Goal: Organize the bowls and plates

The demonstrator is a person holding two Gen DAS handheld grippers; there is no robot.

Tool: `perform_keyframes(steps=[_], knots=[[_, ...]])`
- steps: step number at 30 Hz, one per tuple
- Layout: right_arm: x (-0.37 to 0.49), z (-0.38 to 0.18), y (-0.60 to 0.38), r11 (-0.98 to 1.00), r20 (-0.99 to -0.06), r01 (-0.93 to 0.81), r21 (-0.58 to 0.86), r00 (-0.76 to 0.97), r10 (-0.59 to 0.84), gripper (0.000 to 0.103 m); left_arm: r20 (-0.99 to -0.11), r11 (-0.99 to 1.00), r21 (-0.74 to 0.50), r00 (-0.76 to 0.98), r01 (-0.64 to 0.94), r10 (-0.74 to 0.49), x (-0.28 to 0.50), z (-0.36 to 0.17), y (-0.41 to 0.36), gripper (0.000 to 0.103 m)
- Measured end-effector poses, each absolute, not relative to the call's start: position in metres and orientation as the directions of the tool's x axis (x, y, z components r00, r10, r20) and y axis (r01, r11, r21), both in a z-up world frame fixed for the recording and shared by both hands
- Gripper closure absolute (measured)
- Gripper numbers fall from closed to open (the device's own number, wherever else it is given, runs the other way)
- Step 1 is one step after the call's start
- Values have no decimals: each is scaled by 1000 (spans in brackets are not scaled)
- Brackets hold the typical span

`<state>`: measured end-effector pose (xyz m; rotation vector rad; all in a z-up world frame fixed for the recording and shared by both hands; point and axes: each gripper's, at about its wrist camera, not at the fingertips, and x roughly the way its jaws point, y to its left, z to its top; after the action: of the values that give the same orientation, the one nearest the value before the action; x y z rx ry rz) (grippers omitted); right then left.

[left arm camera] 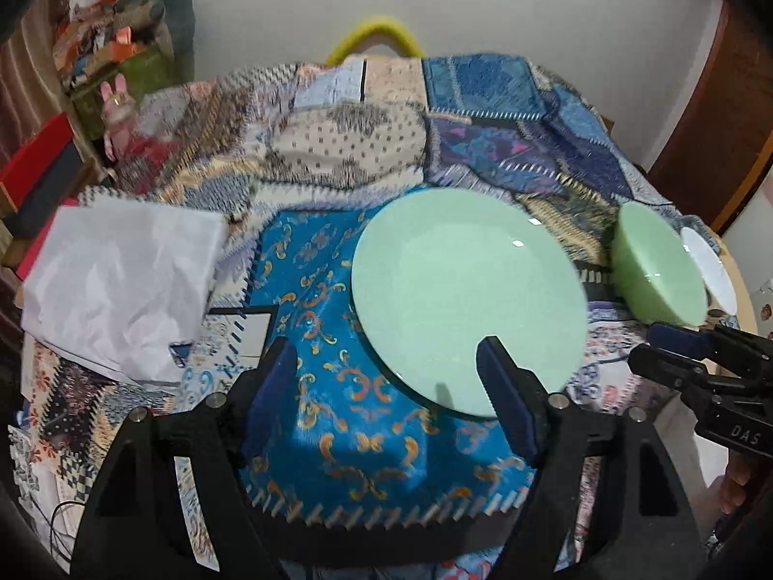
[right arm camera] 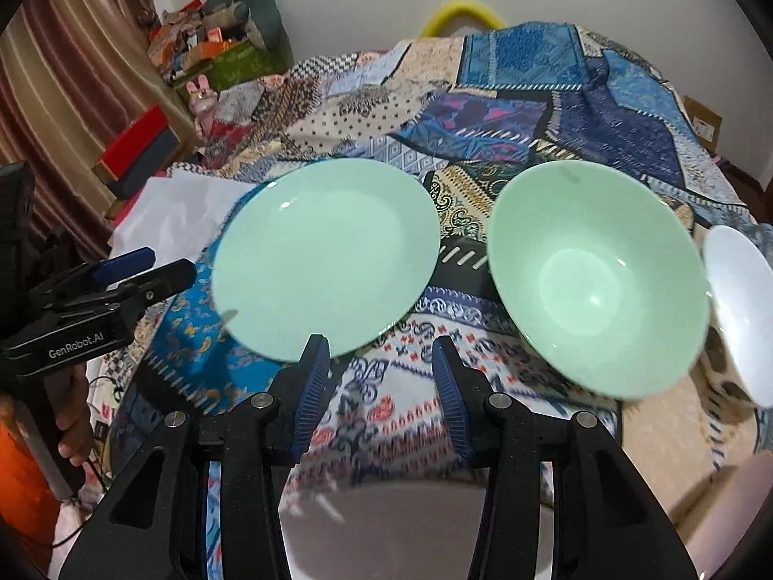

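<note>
A pale green plate (left arm camera: 468, 299) lies on the patchwork cloth at the middle of the table. My left gripper (left arm camera: 386, 362) hangs open over the plate's near left rim, with nothing between its pads; its right finger (left arm camera: 502, 386) overlaps the plate's edge in the picture. To the plate's right stands a green bowl (right arm camera: 599, 285), and a white bowl (right arm camera: 739, 309) stands just past it at the table's right edge. My right gripper (right arm camera: 379, 345) is open with a narrower gap, above the cloth between the plate (right arm camera: 323, 256) and the green bowl, holding nothing.
A crumpled white sheet (left arm camera: 121, 280) lies on the table's left side. Beyond the left edge are a red box (right arm camera: 140, 140) and cluttered shelves (right arm camera: 207, 43). A person's hand (right arm camera: 72, 430) holds the left gripper (right arm camera: 159, 268). The cloth rises in folds at the far side.
</note>
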<state>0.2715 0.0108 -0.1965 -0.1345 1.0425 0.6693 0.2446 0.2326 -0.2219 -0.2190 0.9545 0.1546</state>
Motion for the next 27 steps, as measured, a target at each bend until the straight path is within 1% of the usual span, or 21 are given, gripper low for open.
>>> perform_keyframes(steps=[4,6,7,13,15,17,21,27], knots=[[283,-209,20,793,-854,-571,212,286,435,62,-843,963,-143,538,-227,2,259,-239,244,38],[288,-215,22,798,-860,-561,220,275,431,63,-855,961,-166,518,-223,-28,267,-249,249,46],[291,-217,22,800,-862,-556,226,268,430,66,-859,960,-175,510,-220,-40,269,-251,250,48],[301,-227,27,812,-872,-529,246,246,424,67,-858,962,-193,510,-194,-69,281,-257,249,55],[302,-229,30,814,-874,-527,244,244,420,67,-860,959,-207,502,-192,-85,286,-260,249,64],[304,-231,33,812,-875,-528,248,238,422,74,-860,959,-214,502,-186,-95,290,-262,249,70],[303,-232,35,811,-879,-540,225,247,408,77,-857,960,-210,508,-188,-88,288,-261,248,71],[290,-230,37,778,-883,-582,238,203,423,77,-869,957,-209,486,-202,-87,265,-259,249,71]])
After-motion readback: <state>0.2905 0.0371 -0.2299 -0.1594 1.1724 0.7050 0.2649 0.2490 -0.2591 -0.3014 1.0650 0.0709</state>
